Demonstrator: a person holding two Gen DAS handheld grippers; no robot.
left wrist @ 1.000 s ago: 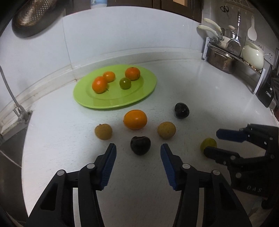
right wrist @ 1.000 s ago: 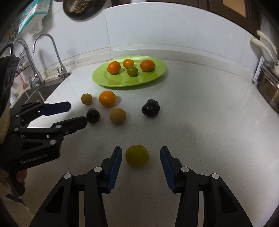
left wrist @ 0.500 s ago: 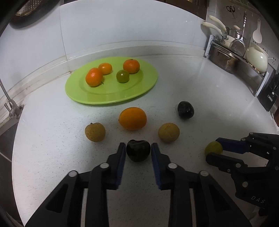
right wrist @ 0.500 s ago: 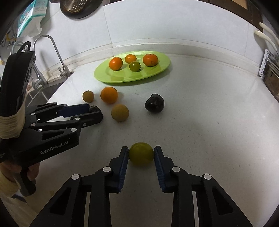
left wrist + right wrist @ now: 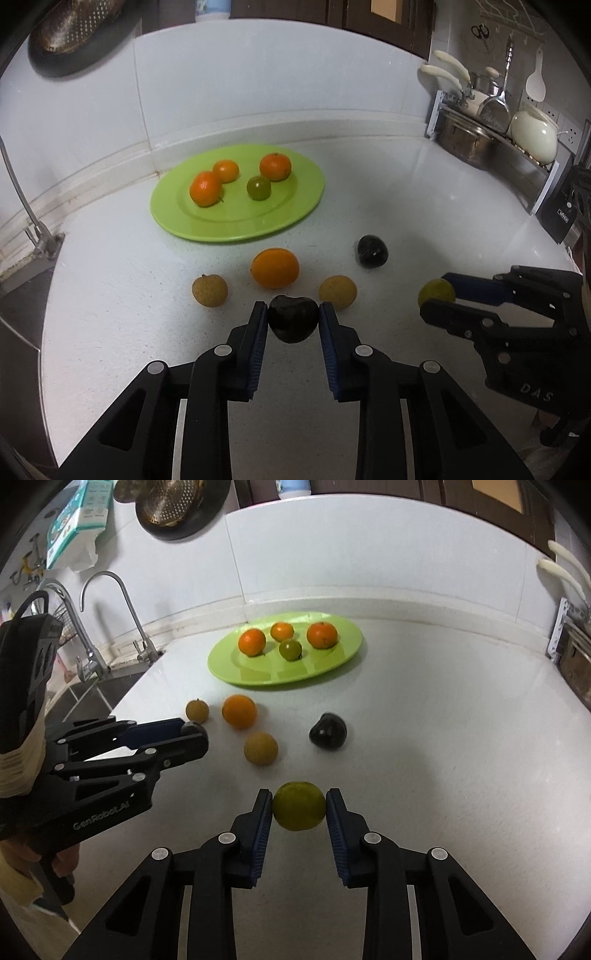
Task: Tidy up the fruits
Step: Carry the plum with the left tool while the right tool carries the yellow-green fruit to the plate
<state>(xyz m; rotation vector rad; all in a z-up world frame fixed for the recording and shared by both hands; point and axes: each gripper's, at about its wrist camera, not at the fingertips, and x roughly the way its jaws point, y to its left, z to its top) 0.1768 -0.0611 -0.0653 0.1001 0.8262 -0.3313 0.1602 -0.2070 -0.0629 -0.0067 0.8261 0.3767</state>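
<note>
While my left gripper [image 5: 293, 325] is pinching the dark plum [image 5: 293, 323] between its blue pads just above the white counter [image 5: 424, 206], my right gripper [image 5: 299, 810] is squeezing the yellow-green fruit [image 5: 299, 805] the same way. Beyond them, an orange [image 5: 274, 267], two tan fruits and another dark plum [image 5: 372, 250] are sitting near the green plate [image 5: 295, 218], which is holding three tangerines and a green fruit [image 5: 258, 187].

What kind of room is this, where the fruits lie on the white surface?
Most likely a home kitchen. A sink faucet stands at the edge of the white countertop, a rack with a steel pot and hanging utensils sits in the corner, and a colander hangs on the wall.
</note>
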